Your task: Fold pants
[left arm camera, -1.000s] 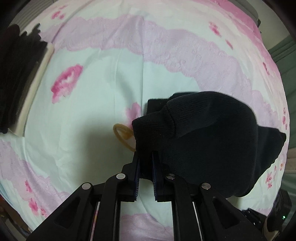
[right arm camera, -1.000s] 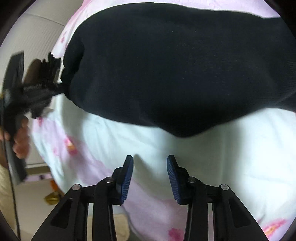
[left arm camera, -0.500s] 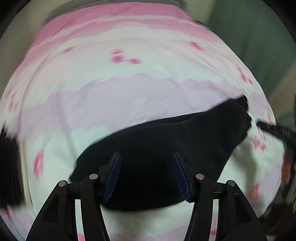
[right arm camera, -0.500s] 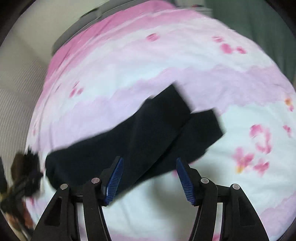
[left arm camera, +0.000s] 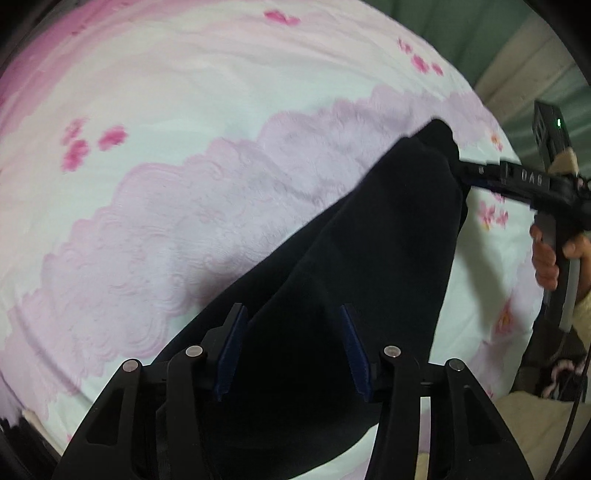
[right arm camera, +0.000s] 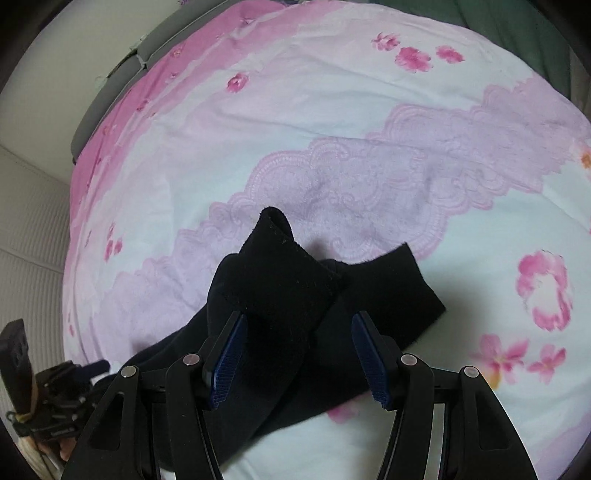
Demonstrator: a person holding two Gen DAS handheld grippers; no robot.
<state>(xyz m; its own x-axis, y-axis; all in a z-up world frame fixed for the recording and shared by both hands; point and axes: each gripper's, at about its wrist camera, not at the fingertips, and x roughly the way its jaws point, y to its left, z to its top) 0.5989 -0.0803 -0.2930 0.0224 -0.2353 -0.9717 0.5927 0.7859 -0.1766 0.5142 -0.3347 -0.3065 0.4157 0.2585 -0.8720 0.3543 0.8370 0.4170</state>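
Black pants (left arm camera: 369,266) lie stretched across a floral bedsheet. My left gripper (left arm camera: 291,350) is open, its blue pads either side of the near end of the pants. In the right wrist view the two leg ends (right arm camera: 295,295) lie overlapped, one cuff curled up. My right gripper (right arm camera: 299,358) is open over them, jaws apart and holding nothing. The right gripper also shows in the left wrist view (left arm camera: 517,181) at the pants' far end. The left gripper shows at the left edge of the right wrist view (right arm camera: 74,373).
The bed (right arm camera: 369,122) has a white, pink and lilac flowered sheet. A grey headboard edge (right arm camera: 107,92) and pale wall lie at upper left. A green curtain (left arm camera: 480,33) hangs beyond the bed. A person's hand (left arm camera: 546,258) holds the right gripper.
The left gripper let go of the bunched pants and opened. The pants went from held up in the air to lying stretched on the sheet. Both grippers now hover at opposite ends.
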